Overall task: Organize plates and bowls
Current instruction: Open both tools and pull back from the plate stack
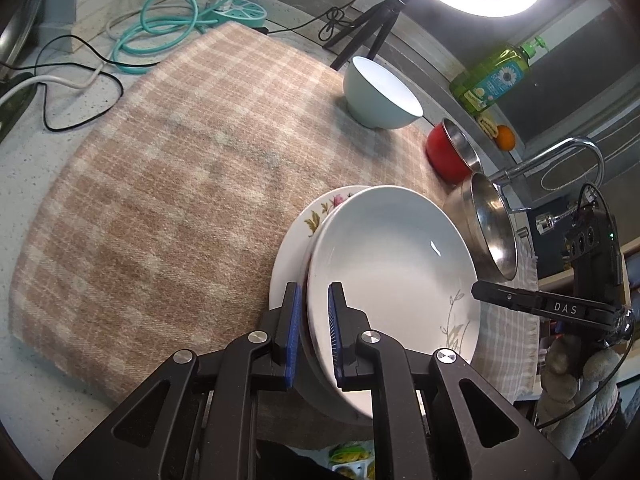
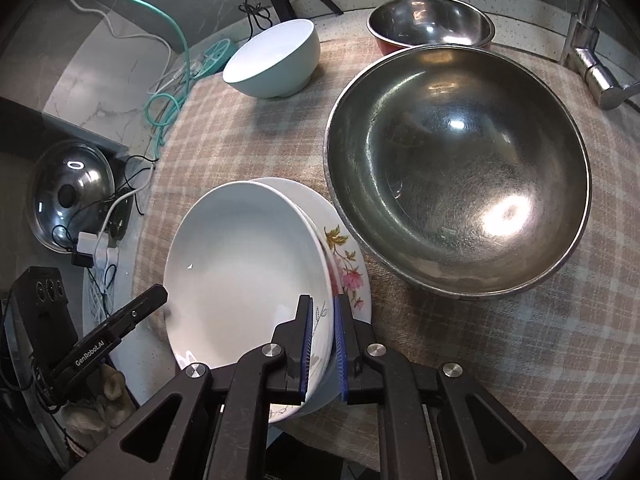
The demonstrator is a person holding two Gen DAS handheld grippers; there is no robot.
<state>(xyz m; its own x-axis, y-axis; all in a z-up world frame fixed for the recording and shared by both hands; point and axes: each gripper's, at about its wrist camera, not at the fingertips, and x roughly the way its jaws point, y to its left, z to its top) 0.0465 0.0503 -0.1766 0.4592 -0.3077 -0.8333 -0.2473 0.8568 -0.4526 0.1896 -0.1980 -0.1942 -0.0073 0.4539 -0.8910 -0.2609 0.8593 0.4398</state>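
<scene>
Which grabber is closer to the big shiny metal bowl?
Right. The right gripper pinches the white plate rim on the side facing the big metal bowl. The left gripper pinches the plate's far rim, with the plate between.

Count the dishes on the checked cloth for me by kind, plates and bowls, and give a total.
Plates: 2, white plate over floral plate.
Bowls: 3, large steel bowl, red steel bowl, pale blue bowl.
Total: 5.
</scene>
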